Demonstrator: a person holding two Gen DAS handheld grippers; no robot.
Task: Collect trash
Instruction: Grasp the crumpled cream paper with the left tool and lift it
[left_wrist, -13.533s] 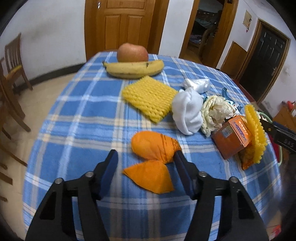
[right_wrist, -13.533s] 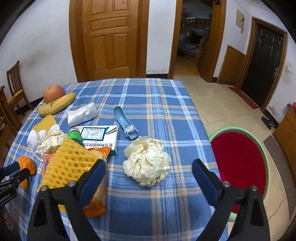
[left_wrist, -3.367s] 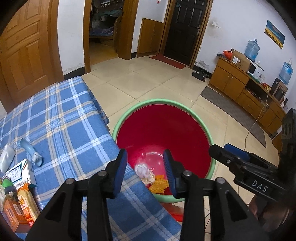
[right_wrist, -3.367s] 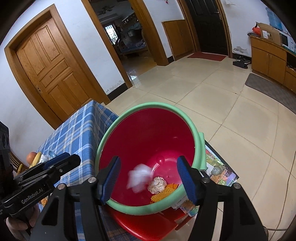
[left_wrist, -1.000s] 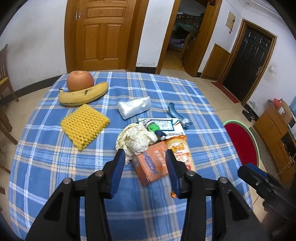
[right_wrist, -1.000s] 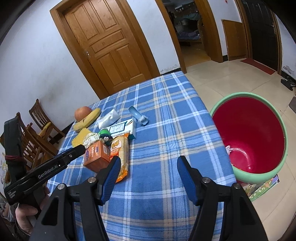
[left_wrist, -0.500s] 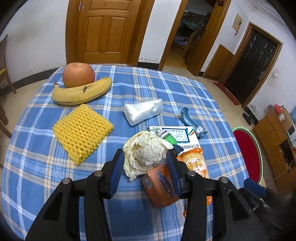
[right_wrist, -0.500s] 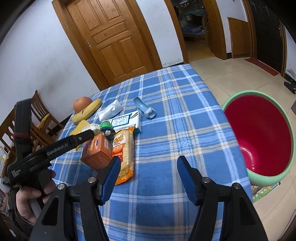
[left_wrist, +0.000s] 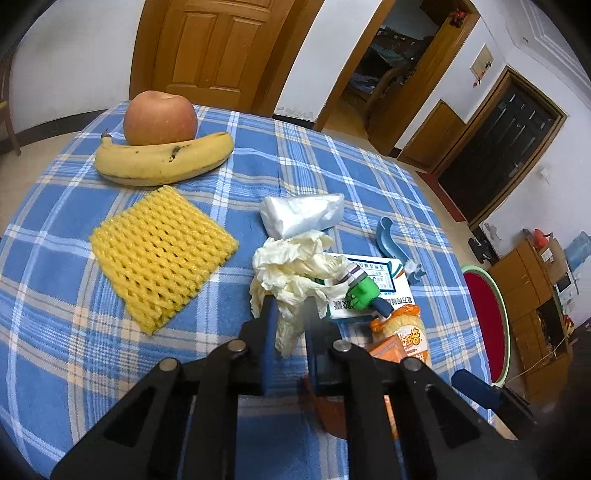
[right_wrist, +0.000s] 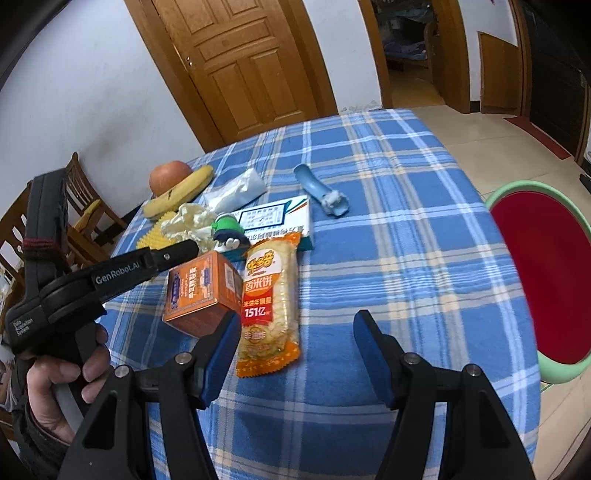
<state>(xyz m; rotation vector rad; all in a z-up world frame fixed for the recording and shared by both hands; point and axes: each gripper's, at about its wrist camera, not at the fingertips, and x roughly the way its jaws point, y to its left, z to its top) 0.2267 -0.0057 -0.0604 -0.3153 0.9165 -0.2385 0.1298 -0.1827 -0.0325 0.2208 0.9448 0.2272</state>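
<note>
My left gripper (left_wrist: 289, 308) is shut on the near edge of a crumpled cream paper wad (left_wrist: 291, 264) lying on the blue checked tablecloth (left_wrist: 55, 302). The wad also shows in the right wrist view (right_wrist: 192, 219), with the left gripper's fingers (right_wrist: 173, 254) over it. My right gripper (right_wrist: 295, 354) is open and empty, just above the near end of an orange rice-cracker packet (right_wrist: 269, 295). An orange box (right_wrist: 199, 291) stands left of the packet. The red bin with a green rim (right_wrist: 532, 273) stands on the floor off the table's right edge.
A yellow foam net (left_wrist: 159, 254), a banana (left_wrist: 162, 162) and an apple (left_wrist: 159, 118) lie at the far left. A white plastic bag (left_wrist: 303, 214), a blue scoop (left_wrist: 391, 243), a white medicine box (left_wrist: 373, 284) and a green-capped bottle (left_wrist: 364, 295) lie by the wad. Wooden chairs (right_wrist: 85, 199) stand at the left.
My left gripper has moved forward and down onto the paper wad and its jaws have closed on it. My right gripper has come nearer the rice-cracker packet and stays open.
</note>
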